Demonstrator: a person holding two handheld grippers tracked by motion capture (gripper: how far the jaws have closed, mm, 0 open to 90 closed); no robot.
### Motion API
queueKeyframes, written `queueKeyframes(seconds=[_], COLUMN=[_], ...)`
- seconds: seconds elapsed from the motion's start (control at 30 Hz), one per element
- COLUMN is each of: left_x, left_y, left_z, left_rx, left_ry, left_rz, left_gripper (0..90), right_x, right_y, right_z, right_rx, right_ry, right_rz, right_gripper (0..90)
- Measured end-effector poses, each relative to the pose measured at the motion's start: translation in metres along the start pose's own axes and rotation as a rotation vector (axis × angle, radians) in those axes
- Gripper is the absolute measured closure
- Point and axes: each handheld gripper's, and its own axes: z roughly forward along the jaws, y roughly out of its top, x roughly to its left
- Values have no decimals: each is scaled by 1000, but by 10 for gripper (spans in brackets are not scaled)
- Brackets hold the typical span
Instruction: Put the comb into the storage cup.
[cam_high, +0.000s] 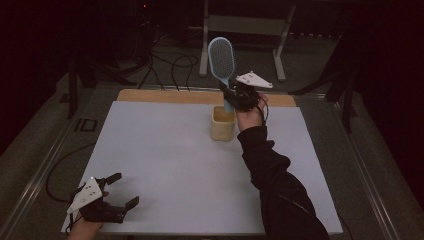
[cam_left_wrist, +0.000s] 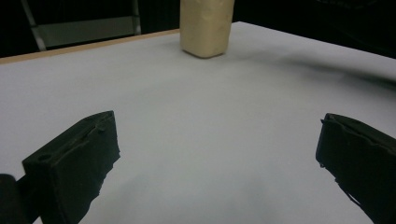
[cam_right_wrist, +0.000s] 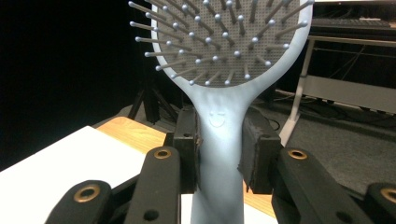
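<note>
A light blue hairbrush (cam_high: 221, 59) stands upright, its handle clamped in my right gripper (cam_high: 235, 96) just above the cream-coloured cup (cam_high: 223, 123) at the far middle of the white table. Up close, the black pads (cam_right_wrist: 187, 144) press both sides of the hairbrush (cam_right_wrist: 219, 116) handle, and the bristled head rises above them. My left gripper (cam_high: 122, 190) rests low at the table's near left corner, jaws wide apart with nothing between them. From there the cup (cam_left_wrist: 207, 27) stands far off across the bare white surface, beyond the fingertips (cam_left_wrist: 79, 158).
The white table (cam_high: 165, 165) has a wooden strip (cam_high: 150, 96) along its far edge. Behind it, on the dark floor, lie cables (cam_high: 170, 65) and stand the legs of a grey metal frame (cam_high: 250, 30). A dark sleeve (cam_high: 275, 180) reaches in from the lower right.
</note>
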Motion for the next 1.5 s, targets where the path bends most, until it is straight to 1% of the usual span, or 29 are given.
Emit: queueKeyframes(seconds=[0.17, 0.23, 0.33, 0.37, 0.5, 0.57, 0.6, 0.77, 0.8, 0.87, 0.9, 0.97, 1.0, 1.23, 1.3, 1.33, 1.4, 1.43, 1.5], left_x=[0, 0, 1, 1, 1, 1, 1, 2, 2, 2, 2, 2, 2, 2, 2, 2, 2, 2, 2], left_y=[0, 0, 0, 0, 0, 0, 0, -1, -1, -1, -1, -1, -1, -1, -1, -1, -1, -1, -1], left_z=[0, 0, -1, -1, -1, -1, -1, -1, -1, -1, -1, -1, -1, -1, -1, -1, -1, -1, -1], left_rx=[1, -2, -2, -3, -5, -5, -6, -5, -4, -3, -4, -5, -4, -3, -3, -3, -3, -3, -4], left_ry=[0, -1, -1, 0, 0, 0, 0, -1, -1, -1, 0, -1, 0, 1, 1, 1, 1, 1, 1], left_rz=[-2, -1, 1, 1, -4, -5, -5, -4, -4, -4, -5, -6, -5, -7, -8, -8, -7, -7, -8], left_gripper=[0, 0, 0, 0, 0, 0, 0, 0, 0, 0, 0, 0, 0, 0, 0, 0, 0, 0, 0], right_x=[-2, -1, -4, -5, -7, -7, -7, -8, -8, -8, -8, -8, -7, -7, -6, -7, -5, -6, -5], right_y=[-1, -2, -2, -2, -5, -8, -10, -20, -21, -24, -26, -29, -31, -42, -45, -46, -49, -51, -54], right_z=[5, 9, 13, 15, 21, 24, 25, 29, 29, 30, 30, 29, 29, 28, 27, 27, 25, 25, 24], right_rx=[-16, -30, -49, -55, -61, -64, -62, -61, -61, -60, -63, -63, -64, -62, -64, -65, -64, -64, -64], right_ry=[-7, -31, -38, -27, -28, -23, -28, -18, -24, -16, -25, -20, -27, -13, -16, -7, -11, -3, -6], right_rz=[5, -5, -9, -5, -4, -4, -6, 10, 10, 14, 12, 20, 14, 30, 35, 38, 36, 39, 44], right_gripper=[710, 711, 710, 710, 711, 710, 711, 711, 711, 710, 710, 710, 710, 710, 710, 710, 710, 710, 710])
